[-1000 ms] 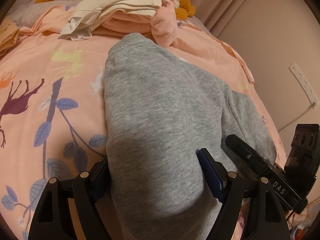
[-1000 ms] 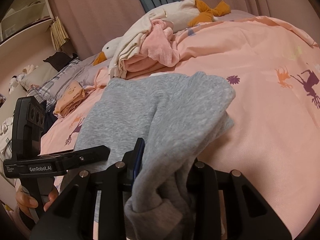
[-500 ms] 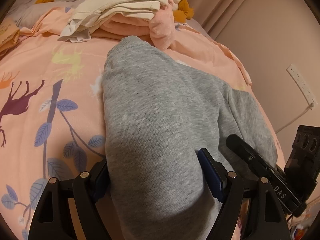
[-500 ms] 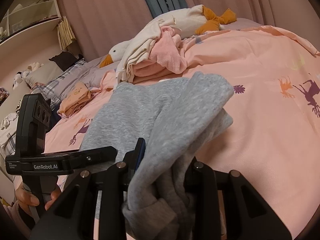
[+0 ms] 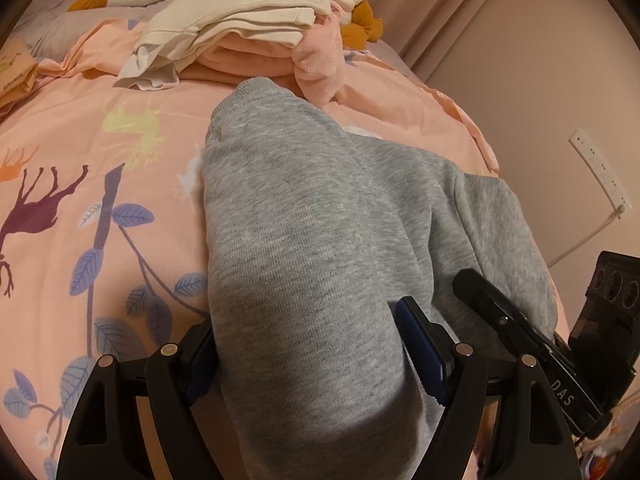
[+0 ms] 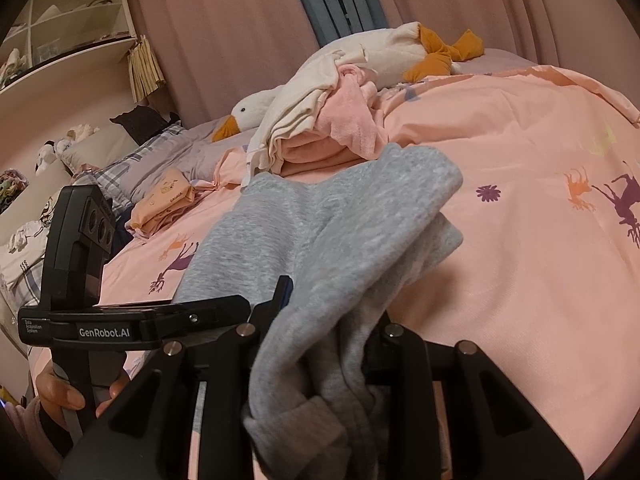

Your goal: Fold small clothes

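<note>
A grey sweatshirt-knit garment [image 5: 312,216] lies along the pink bedspread and runs up into both grippers. My left gripper [image 5: 308,352] has its jaws wide apart with a thick bunch of the grey cloth between them. My right gripper [image 6: 320,320] is shut on a bundle of the same grey garment [image 6: 328,224], whose ribbed cuff hangs below the fingers. The far end of the garment reaches toward the clothes pile. The left gripper's body [image 6: 80,280] shows at the left of the right wrist view, and the right gripper's body [image 5: 540,344] at the right of the left wrist view.
A pile of cream and pink clothes [image 5: 248,36] lies at the head of the bed [image 6: 520,240], on a white goose plush [image 6: 400,56]. A small folded orange item [image 6: 168,204] lies at the left bed edge. A wall with a power strip [image 5: 600,168] is close on the right.
Both grippers have moved slightly, carrying the grey garment; the fold now lies a bit nearer the clothes pile. Grips are unchanged.
</note>
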{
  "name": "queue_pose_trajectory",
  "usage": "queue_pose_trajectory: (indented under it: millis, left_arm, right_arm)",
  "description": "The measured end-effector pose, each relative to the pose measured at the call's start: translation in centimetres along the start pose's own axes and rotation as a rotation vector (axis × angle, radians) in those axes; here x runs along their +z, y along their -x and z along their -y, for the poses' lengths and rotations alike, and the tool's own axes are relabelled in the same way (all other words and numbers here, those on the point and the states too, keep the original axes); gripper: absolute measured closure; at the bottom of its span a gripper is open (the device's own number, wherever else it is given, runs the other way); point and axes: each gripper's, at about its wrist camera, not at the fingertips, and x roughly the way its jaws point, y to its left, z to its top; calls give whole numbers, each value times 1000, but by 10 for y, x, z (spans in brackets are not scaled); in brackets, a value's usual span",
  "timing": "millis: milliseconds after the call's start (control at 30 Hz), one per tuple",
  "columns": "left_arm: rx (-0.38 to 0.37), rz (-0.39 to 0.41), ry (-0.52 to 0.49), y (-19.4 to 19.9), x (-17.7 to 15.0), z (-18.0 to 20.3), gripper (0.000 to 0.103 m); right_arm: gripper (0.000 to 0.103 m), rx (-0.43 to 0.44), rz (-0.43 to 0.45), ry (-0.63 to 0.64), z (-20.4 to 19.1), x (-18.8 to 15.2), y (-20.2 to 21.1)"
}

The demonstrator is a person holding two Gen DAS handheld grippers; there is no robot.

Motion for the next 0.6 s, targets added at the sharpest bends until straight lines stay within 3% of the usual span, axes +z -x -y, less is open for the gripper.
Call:
queue_pose_trajectory:
  millis: [600]
  left_arm:
    - [-3,11,-9,6,-1,3,23]
  right_arm:
    - [76,22,26,36,-10,0,6]
